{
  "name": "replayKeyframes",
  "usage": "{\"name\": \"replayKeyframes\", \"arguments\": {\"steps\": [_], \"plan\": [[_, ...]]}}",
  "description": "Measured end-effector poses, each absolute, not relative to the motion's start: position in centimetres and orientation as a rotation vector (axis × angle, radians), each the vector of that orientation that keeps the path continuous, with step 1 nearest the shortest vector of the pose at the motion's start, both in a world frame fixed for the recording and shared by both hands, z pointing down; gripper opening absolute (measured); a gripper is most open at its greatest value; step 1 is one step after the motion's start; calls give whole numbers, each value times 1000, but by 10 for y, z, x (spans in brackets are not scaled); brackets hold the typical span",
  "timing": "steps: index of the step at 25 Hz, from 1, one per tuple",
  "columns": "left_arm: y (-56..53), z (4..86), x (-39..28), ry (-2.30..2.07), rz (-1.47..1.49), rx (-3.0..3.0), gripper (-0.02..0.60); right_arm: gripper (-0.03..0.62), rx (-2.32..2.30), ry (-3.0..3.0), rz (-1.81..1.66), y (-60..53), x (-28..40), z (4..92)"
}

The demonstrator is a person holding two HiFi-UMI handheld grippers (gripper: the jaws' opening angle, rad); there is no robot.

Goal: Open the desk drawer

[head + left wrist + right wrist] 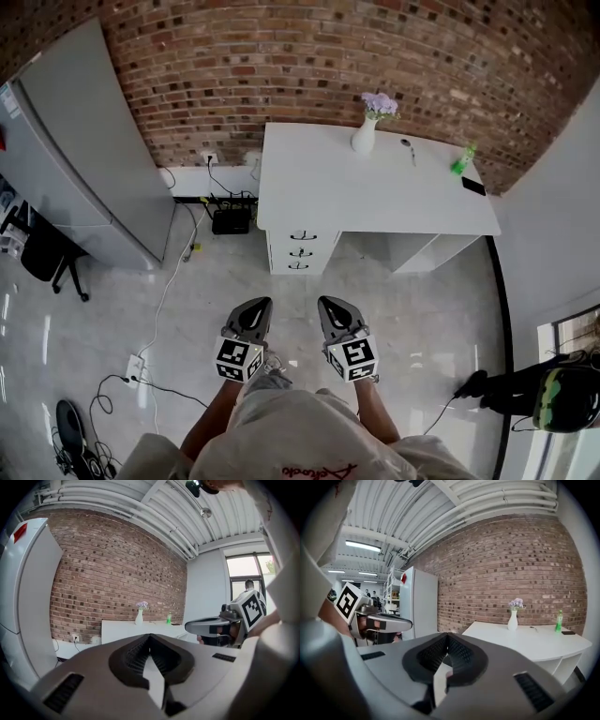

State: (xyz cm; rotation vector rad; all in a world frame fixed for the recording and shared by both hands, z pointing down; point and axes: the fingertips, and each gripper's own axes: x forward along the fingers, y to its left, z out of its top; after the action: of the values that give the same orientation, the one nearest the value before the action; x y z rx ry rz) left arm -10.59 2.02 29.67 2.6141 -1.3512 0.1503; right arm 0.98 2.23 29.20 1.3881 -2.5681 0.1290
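from the head view, the person stands back on the tiled floor with the left gripper (255, 306) and right gripper (330, 304) held side by side at waist height. both noses aim at the white desk (375, 192) against the brick wall. my guess is they're carried level like this because nothing needs gripping yet. the drawers (301, 249) sit in a stack of three under the desk's left end, each with a small dark handle. they are well apart from both sets of fingertips, straight ahead and just to the right of the left gripper's line. a vase (364, 137) of flowers, a green bottle (461, 161) and a dark phone (473, 186) rest on top, clear of the drawer fronts.

in the left gripper view, its fingers (140, 651) are pressed together with nothing between them. the desk shows beyond the tips as a white block with the vase on it. it is far off, and the drawer handles are too small to pick out. the right gripper floats alongside at the same height.

in the right gripper view, its fingers (459, 651) are likewise closed on nothing. the desk spreads out ahead and to the right, distant from the tips. its drawer side is hidden behind the gripper's own body. a tall grey fridge (419, 604) stands to the left, out of the way.

either gripper would have to spread its fingers before taking a handle.
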Motion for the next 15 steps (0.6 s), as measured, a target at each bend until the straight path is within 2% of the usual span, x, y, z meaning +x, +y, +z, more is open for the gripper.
{"name": "replayKeyframes", "arguments": {"steps": [9, 15], "plan": [[-30, 320, -112, -1320, 194, 2573, 12, 17, 1437, -2509, 227, -29, 14, 322], [-48, 361, -101, -1369, 206, 2496, 12, 17, 1386, -2462, 279, -61, 38, 377]]}}
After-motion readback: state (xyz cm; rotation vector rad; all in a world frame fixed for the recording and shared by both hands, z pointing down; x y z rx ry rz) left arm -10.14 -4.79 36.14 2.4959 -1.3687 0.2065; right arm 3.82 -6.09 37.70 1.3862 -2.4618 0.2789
